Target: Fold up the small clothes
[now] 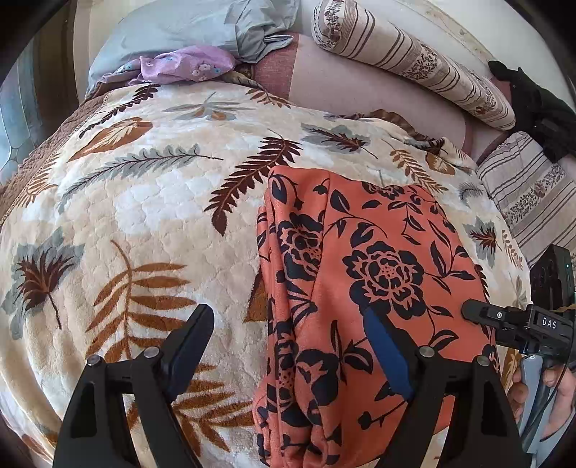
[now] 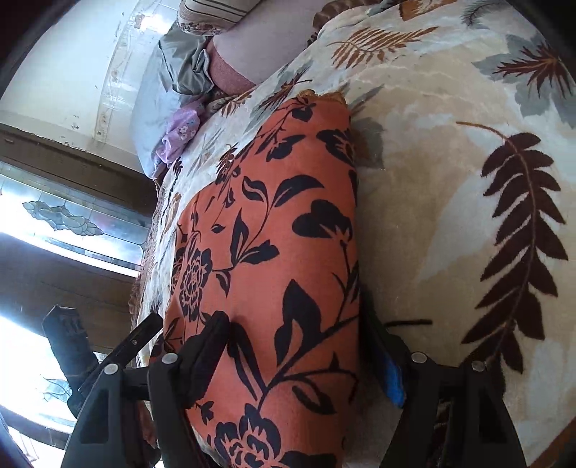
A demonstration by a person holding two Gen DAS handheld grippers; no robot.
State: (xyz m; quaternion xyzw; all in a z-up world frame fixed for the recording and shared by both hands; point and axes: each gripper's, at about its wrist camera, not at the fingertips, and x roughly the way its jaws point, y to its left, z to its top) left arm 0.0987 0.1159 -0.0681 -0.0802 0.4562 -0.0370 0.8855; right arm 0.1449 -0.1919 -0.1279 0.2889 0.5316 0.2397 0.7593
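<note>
Down at the bottom of the left wrist view, the left gripper (image 1: 288, 324) has its tongs spread wide with nothing pinched. One finger hangs over the blanket, and the blue-padded one sits above the orange floral garment (image 1: 360, 288), though I can't tell if it's actually touching.

That garment is already folded into a long strip. It runs from the bottom centre of the frame up toward the middle right, lying flat on the leaf-print blanket (image 1: 144, 223).

At the right edge of the same view you can see the right gripper (image 1: 475, 311) poking in over the garment's edge, with a hand (image 1: 540, 392) wrapped round its handle.

In the right wrist view, the right gripper (image 2: 298, 345) straddles the near end of the orange floral garment (image 2: 273, 223). Its tongs are spread with the fabric between them, the left finger rests on top of the cloth and the blue pad sits down at its right edge. Can't really call it a firm pinch from here.

Further back in the left view, upper left of the frame, there's a purple flowered cloth (image 1: 187, 64) and a grey-blue pillow (image 1: 172, 25). A striped bolster (image 1: 414, 61) is at the upper right.
</note>
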